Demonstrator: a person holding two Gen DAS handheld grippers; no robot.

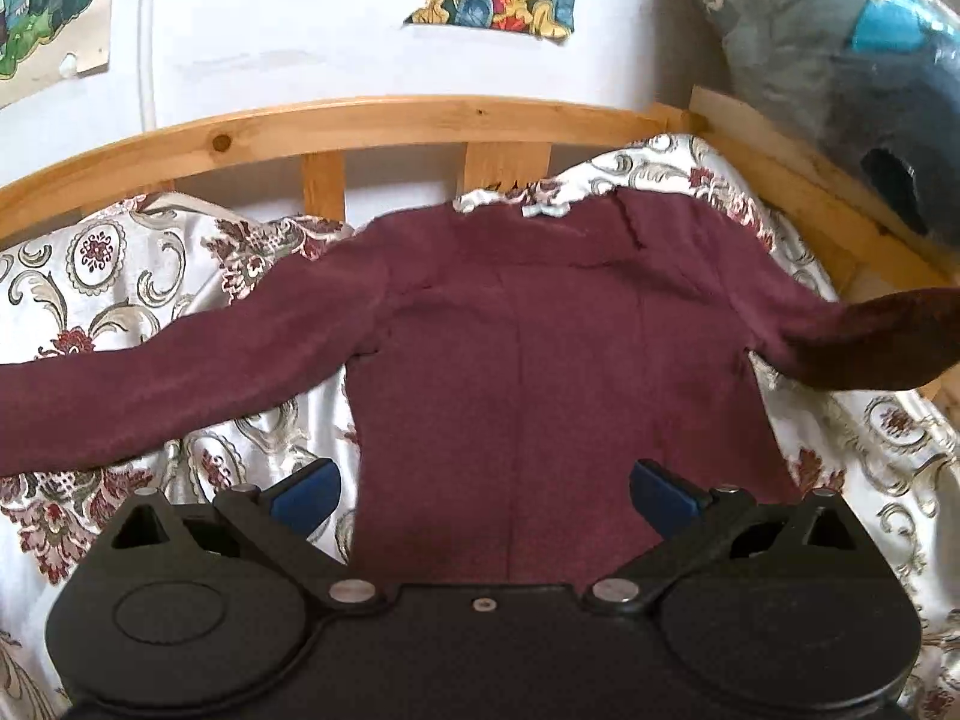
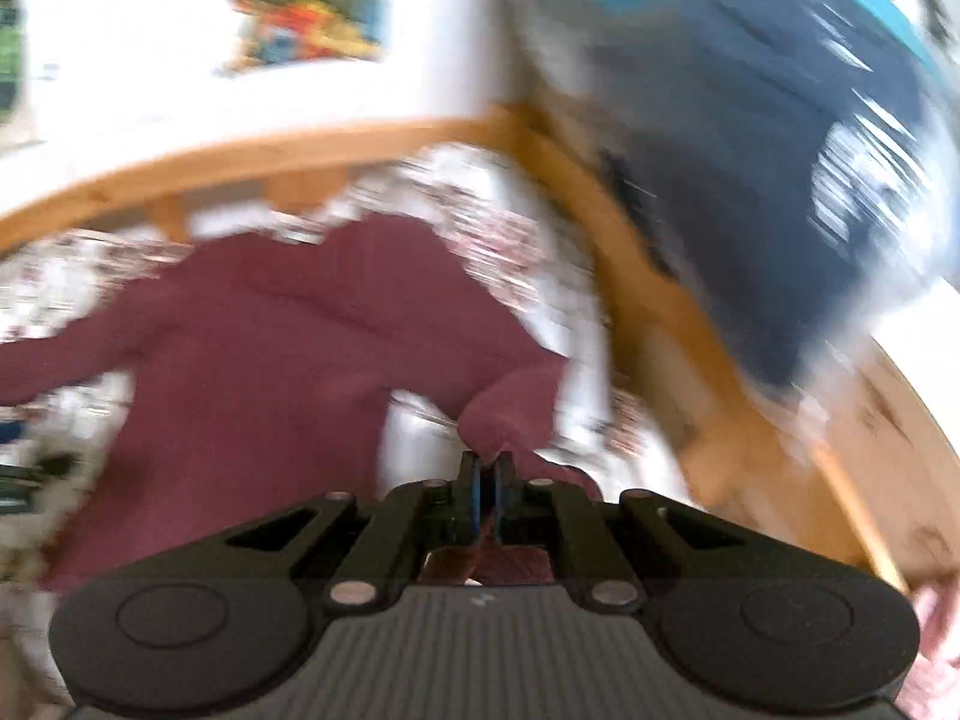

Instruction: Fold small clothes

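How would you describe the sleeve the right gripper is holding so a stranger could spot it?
Start at the wooden bed rail, then drop to the maroon top spread on the patterned bedspread. Its right sleeve is pinched in the right gripper and lifted, unlike the other sleeve, which lies flat.

Sweater (image 1: 540,324) on bedspread (image 1: 120,276), headboard (image 1: 360,126) behind.
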